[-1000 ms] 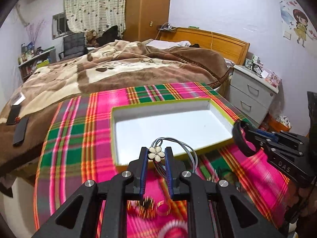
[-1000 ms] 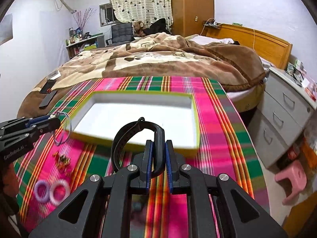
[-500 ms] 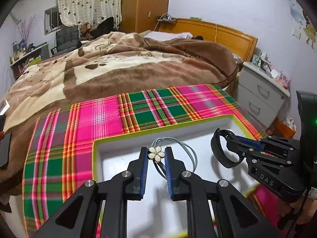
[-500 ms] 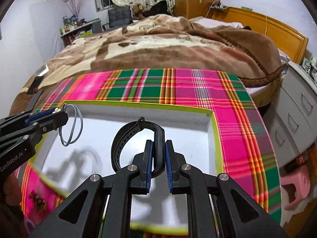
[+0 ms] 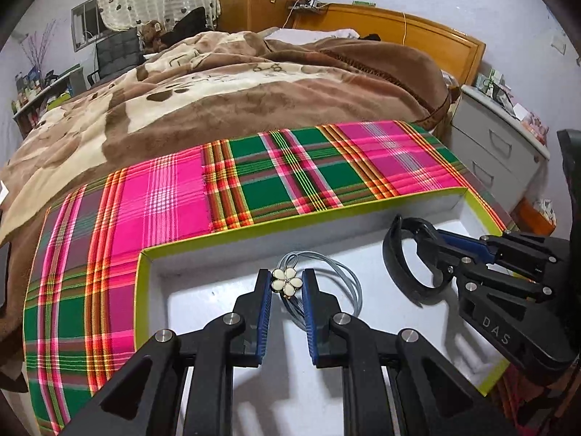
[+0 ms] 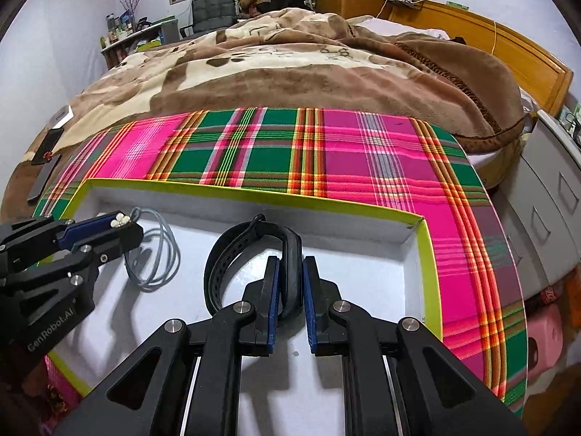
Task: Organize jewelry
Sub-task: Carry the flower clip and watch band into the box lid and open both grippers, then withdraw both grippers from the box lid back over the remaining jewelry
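Inside the shallow white box [image 6: 417, 234] with lime rim, the left hand-held gripper [image 5: 287, 285] pinches a grey looped hair tie [image 5: 341, 272] by its flower charm; the right hand-held gripper [image 6: 290, 283] clamps a black rubber wristband [image 6: 232, 254].

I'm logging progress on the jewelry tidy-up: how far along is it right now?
Done: nothing lies loose in the white tray yet. In hand: the left gripper holds the flower hair tie and the right gripper holds the black wristband, both low inside the tray. Left: release both. Small items at the right wrist view's lower left edge, too blurred to identify, may still need collecting.
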Demonstrator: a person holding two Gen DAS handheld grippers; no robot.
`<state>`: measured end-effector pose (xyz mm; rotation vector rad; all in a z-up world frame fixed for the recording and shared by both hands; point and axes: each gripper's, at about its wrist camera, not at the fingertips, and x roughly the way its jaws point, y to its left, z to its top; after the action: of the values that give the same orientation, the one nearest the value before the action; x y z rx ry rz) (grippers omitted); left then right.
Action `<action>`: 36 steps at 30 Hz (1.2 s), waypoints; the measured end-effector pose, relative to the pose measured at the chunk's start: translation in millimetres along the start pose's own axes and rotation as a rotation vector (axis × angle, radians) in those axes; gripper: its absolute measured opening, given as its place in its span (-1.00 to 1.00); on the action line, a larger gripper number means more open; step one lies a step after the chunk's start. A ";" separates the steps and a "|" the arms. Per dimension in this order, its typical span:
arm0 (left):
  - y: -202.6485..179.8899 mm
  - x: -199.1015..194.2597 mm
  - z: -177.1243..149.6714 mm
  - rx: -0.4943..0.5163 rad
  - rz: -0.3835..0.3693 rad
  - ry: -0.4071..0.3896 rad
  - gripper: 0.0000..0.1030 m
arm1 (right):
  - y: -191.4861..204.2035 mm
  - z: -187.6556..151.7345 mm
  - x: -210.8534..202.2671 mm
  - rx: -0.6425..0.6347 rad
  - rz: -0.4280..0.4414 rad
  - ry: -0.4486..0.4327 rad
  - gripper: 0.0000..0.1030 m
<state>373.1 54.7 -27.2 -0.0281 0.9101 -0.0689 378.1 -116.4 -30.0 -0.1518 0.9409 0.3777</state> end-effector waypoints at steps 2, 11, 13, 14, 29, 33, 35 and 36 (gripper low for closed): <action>-1.4 3.5 -0.6 0.002 -0.002 0.015 -0.67 | -0.3 0.5 0.1 0.001 0.000 0.001 -0.75; -0.4 -4.5 -3.7 -0.025 -0.028 -0.002 -0.67 | -1.5 1.8 -17.1 0.005 0.026 -0.050 -0.38; 0.3 -11.3 -6.1 -0.032 -0.033 -0.015 -0.67 | -1.0 -0.7 -27.4 0.006 0.030 -0.070 -0.37; 0.6 -14.9 -7.4 -0.035 -0.033 -0.021 -0.67 | -0.8 -1.4 -31.5 0.005 0.031 -0.078 -0.37; -2.1 -133.3 -66.9 -0.064 -0.042 -0.224 -0.67 | 12.6 -71.8 -139.3 0.007 0.106 -0.230 -0.37; -5.7 -161.8 -93.0 -0.065 -0.044 -0.266 -0.67 | 17.0 -97.6 -161.5 0.010 0.124 -0.252 -0.37; -10.1 -176.2 -108.8 -0.056 -0.041 -0.286 -0.67 | 19.2 -112.3 -170.8 0.015 0.134 -0.253 -0.37; -12.1 -183.0 -115.9 -0.051 -0.033 -0.299 -0.67 | 20.3 -118.7 -175.1 0.017 0.136 -0.255 -0.37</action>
<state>169.1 56.3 46.6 -0.0984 0.6122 -0.0696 187.7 -175.6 43.3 -0.0230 0.7039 0.5023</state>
